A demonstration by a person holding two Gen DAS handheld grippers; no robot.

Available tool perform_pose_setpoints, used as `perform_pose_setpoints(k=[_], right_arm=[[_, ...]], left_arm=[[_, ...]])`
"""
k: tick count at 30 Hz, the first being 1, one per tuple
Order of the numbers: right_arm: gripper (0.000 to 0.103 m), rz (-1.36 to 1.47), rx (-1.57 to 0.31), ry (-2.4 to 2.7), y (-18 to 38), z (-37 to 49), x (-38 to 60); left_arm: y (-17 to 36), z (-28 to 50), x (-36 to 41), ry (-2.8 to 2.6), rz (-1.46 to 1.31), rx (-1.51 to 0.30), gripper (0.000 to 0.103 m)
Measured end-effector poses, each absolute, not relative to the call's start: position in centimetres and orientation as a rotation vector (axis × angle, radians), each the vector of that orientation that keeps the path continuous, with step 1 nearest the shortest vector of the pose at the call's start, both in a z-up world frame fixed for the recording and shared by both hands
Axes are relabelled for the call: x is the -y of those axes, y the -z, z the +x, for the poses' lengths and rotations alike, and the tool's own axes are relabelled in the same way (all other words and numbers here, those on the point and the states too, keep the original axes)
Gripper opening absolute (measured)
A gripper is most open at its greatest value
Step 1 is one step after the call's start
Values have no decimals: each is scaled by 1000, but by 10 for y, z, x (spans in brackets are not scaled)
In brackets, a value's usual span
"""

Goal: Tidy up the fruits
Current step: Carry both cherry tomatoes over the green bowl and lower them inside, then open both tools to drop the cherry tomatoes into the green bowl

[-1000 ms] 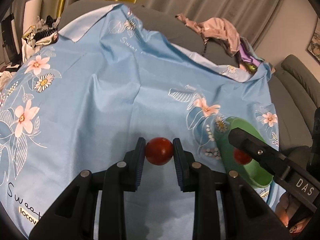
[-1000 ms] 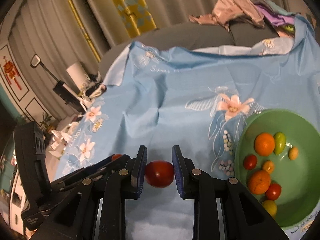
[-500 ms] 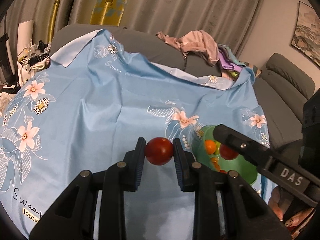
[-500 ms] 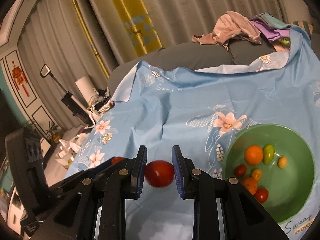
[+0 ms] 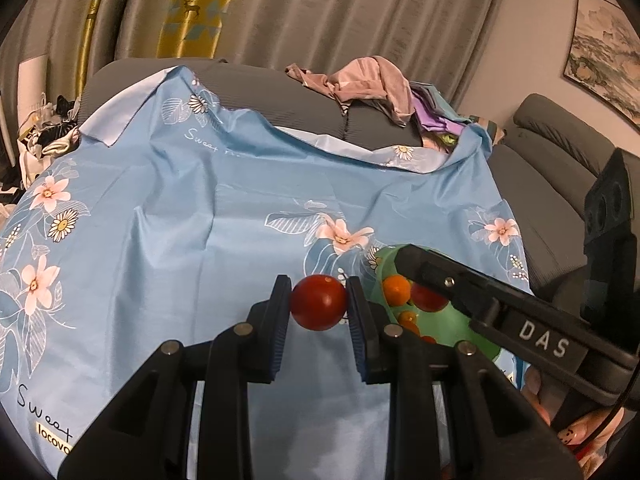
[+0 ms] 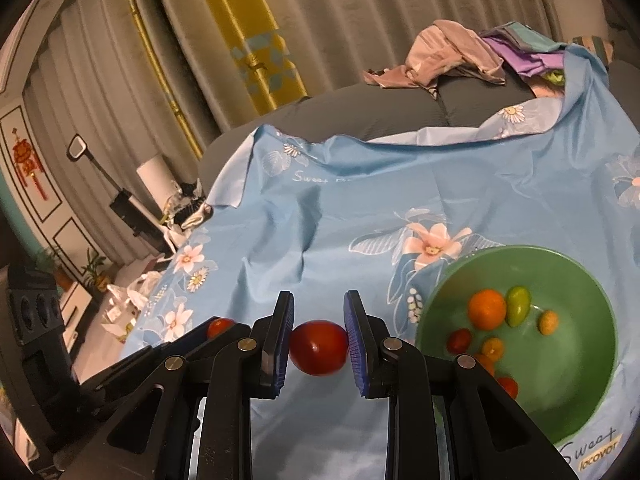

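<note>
My left gripper (image 5: 319, 307) is shut on a round red tomato (image 5: 319, 302) and holds it above the blue flowered cloth (image 5: 180, 208). My right gripper (image 6: 319, 344) is shut on a second red tomato (image 6: 319, 347), also held above the cloth. A green bowl (image 6: 576, 396) sits on the cloth at the right of the right wrist view, holding several small fruits: an orange (image 6: 487, 308), a green one (image 6: 518, 305) and red ones. In the left wrist view the bowl (image 5: 382, 276) is partly hidden behind the right gripper's black body (image 5: 504, 312).
The cloth covers a grey sofa (image 5: 560, 168). A heap of pink and purple clothes (image 5: 372, 84) lies on the sofa back. Curtains hang behind. Clutter and a floor cleaner (image 6: 120, 200) stand at the far left.
Both grippers have risen and pulled back with their tomatoes, so the bowl looks smaller and lower. In the left wrist view the bowl and right gripper have shifted left.
</note>
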State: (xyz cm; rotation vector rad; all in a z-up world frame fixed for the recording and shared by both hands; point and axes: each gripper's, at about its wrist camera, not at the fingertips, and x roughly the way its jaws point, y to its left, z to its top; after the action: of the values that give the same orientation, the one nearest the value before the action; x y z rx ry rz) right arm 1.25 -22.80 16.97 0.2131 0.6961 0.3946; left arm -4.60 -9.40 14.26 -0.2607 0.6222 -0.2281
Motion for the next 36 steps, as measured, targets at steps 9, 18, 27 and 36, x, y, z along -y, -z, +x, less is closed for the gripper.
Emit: perform_pose_setpoints(k=[9,18,27,36], right_arm=[[28,251,-728,-302,-156,16,257],[28,301,-696,-280,-159,17,292],[28,437,-712,-184,-145,26,351],[28,464,-767,-90,-128,38,374]], left_arm=[[-129,-40,122,239,-194,-676,28],[-123,-30,159,265,-146,-706,28],[-120,-11,212,328,-86,-717,28],[-100,12,241,374,-82,-795,28]])
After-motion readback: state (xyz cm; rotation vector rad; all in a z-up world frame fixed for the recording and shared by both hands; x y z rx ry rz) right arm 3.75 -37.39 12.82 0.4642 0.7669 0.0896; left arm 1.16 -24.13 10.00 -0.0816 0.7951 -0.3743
